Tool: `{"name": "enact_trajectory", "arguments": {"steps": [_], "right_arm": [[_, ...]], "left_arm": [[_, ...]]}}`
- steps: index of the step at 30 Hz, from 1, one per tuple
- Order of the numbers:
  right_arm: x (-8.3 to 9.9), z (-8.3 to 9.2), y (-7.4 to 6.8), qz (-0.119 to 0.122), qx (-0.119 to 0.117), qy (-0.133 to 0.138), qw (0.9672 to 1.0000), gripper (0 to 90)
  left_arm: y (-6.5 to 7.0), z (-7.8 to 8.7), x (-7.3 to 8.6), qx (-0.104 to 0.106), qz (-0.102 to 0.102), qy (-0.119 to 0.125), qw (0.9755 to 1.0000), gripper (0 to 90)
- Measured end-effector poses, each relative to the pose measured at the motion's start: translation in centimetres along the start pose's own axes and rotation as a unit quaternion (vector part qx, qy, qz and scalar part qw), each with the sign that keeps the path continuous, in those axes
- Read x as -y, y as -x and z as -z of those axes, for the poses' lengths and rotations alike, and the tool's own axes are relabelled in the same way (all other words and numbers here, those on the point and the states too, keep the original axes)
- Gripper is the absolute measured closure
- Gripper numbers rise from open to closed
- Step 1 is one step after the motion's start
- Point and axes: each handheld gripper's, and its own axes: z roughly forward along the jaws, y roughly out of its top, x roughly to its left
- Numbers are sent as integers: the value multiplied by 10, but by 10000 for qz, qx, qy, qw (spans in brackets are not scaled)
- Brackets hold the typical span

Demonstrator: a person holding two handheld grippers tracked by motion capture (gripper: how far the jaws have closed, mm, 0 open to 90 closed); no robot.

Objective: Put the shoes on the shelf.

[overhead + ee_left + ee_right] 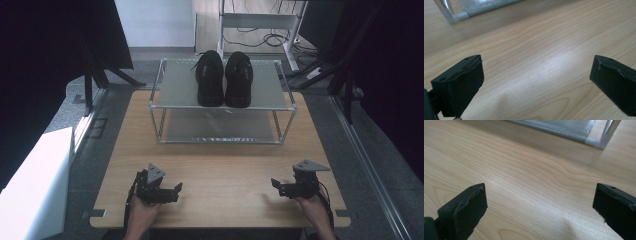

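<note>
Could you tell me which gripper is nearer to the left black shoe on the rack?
Left. The left gripper sits down-left of the left black shoe; the right gripper sits farther, down-right.

A light wooden table [220, 165] carries everything here; its grain runs across in both gripper views. Directly on it, toward its far edge, stands a two-tier metal shoe rack [220, 107] with silver tube legs and grey shelf panels. The rack's top shelf holds a pair of black shoes [223, 79], set side by side just right of the shelf's middle, touching or nearly so. The rack's lower shelf appears bare, though glare there makes that hard to confirm. In front of the rack the wood is open; a corner of the rack's base [456, 16] rests flat on the tabletop.
</note>
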Motion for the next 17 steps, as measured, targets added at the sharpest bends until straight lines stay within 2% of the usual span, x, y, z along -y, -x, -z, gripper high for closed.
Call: {"name": "enact_trajectory", "arguments": {"steps": [2, 5, 7, 14, 17], "right_arm": [[3, -3, 1, 31, 13, -89, 10000, 0], [8, -9, 2, 129, 59, -266, 9995, 0], [10, -12, 1, 185, 96, -361, 9991, 0], [16, -20, 0, 289, 123, -692, 9971, 0], [18, -23, 1, 284, 101, -792, 9964, 0]], "left_arm": [[0, -4, 2, 4, -13, -77, 10000, 0], [0, -10, 5, -108, -163, -297, 9994, 0], [-1, -13, 6, -92, -189, -394, 9990, 0], [0, -19, 8, -97, -230, -598, 9979, 0], [0, -20, 8, -86, -201, -609, 9979, 0]]}}
